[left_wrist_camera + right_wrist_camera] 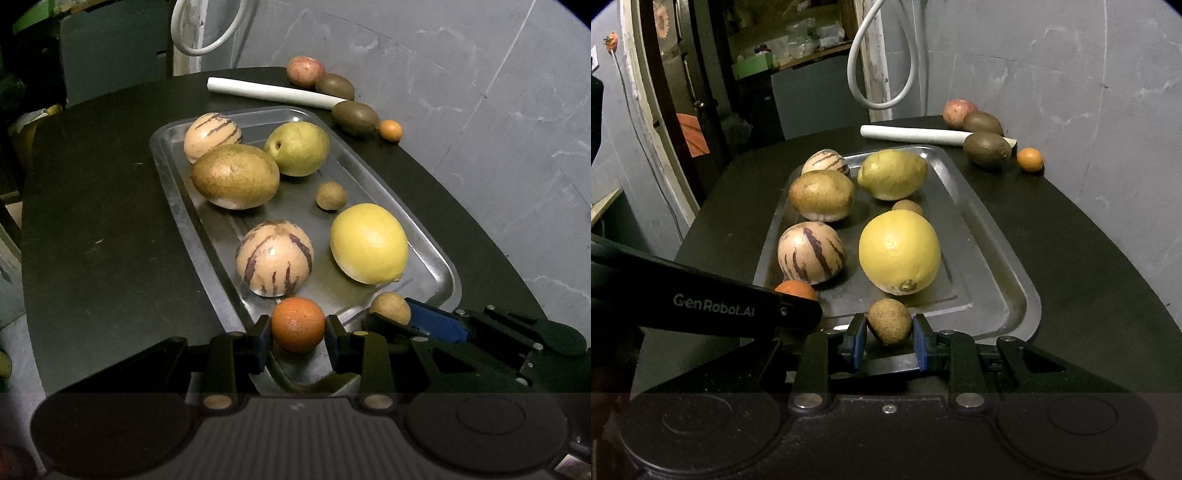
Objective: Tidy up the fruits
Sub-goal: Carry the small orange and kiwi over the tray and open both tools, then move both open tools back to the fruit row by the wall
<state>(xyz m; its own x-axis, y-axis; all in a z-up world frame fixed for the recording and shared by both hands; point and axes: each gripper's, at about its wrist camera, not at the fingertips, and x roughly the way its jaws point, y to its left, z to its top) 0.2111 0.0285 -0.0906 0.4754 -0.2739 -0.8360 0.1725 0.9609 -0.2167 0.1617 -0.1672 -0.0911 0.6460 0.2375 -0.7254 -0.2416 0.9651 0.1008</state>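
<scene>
At the near end of the tray [436, 258], left tongs [297, 330] are clamped on the orange [297, 324]; right tongs [890, 328] grip the small brown fruit [889, 320] just right of it, both hovering over the rim.

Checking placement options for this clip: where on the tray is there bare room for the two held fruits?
Bare metal runs along the tray strip right of the large lemon, and at the near edge ahead of both grippers. The far-left end is crowded: two striped pepino melons, a brown-green fruit and a pear sit close together.
</scene>
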